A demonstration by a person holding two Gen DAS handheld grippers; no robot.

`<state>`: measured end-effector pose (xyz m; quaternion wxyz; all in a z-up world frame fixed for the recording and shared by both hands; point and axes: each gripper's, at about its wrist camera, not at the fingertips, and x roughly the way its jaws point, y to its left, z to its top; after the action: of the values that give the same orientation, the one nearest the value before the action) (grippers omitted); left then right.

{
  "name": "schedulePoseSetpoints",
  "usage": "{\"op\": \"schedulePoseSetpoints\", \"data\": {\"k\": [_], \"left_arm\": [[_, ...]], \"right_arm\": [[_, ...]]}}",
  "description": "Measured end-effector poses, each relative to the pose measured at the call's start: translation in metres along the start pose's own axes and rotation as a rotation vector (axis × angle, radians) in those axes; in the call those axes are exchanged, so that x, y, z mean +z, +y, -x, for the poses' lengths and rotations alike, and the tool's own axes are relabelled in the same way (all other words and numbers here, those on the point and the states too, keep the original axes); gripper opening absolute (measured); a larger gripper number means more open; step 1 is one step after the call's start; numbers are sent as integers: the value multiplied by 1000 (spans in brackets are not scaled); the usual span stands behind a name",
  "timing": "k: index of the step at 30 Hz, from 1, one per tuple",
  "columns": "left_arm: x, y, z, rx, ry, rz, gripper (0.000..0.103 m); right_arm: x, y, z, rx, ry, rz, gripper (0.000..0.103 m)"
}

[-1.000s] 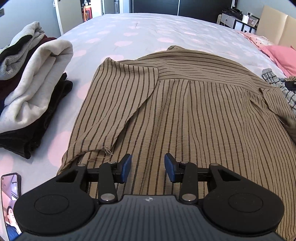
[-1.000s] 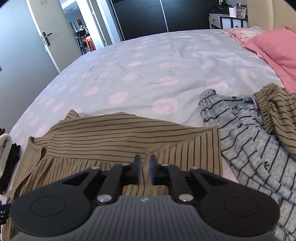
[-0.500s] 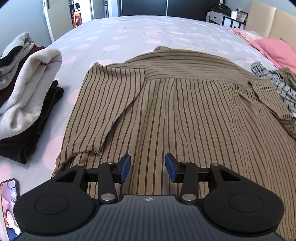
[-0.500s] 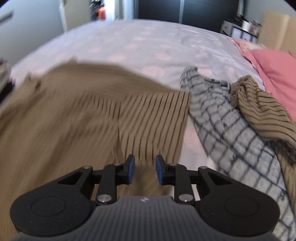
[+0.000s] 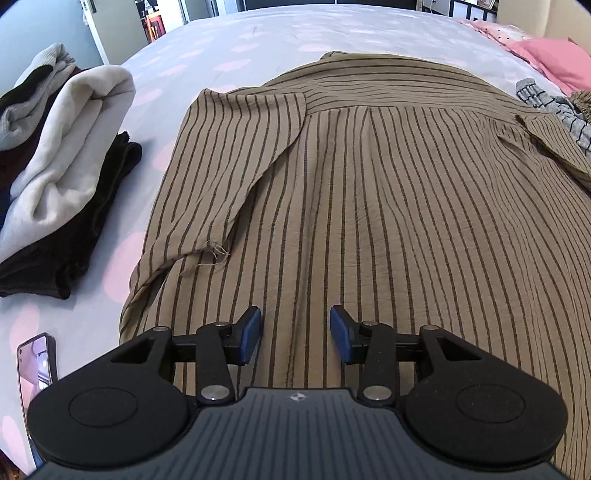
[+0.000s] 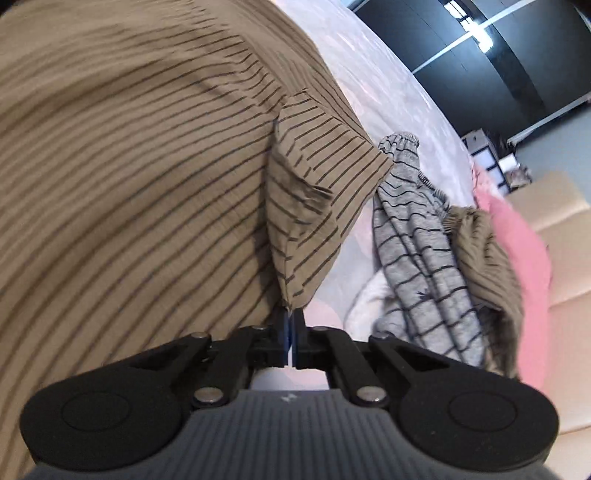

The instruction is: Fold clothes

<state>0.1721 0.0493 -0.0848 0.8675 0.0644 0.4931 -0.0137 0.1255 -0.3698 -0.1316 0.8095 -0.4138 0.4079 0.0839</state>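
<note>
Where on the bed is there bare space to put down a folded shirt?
Bare bedsheet lies beyond the striped shirt, toward the far edge. A narrow strip runs between the shirt and the folded pile. The side with the grey striped garment and pink pillow is crowded.

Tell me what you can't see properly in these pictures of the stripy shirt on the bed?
- Left wrist view: the striped shirt runs under the left gripper, so its near hem is hidden.
- Left wrist view: the phone is cut off by the picture edge and the gripper; its screen is too small to read.
- Right wrist view: the right gripper pinches the sleeve corner; the shirt's body is blurred.
- Folded pile: lower layers hidden.
</note>
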Motion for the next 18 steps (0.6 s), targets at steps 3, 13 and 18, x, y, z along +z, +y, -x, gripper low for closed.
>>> {"op": "schedulePoseSetpoints", "data": {"k": [3, 13, 18], "left_arm": [[-1, -1, 2, -5, -3, 3, 39], [-4, 6, 3, -3, 4, 20, 39], [-5, 6, 2, -5, 11, 19, 39]], "right_arm": [[-6, 14, 6, 12, -26, 117, 2], [-4, -44, 21, 221, -19, -148, 7], [7, -81, 9, 287, -86, -434, 39]]}}
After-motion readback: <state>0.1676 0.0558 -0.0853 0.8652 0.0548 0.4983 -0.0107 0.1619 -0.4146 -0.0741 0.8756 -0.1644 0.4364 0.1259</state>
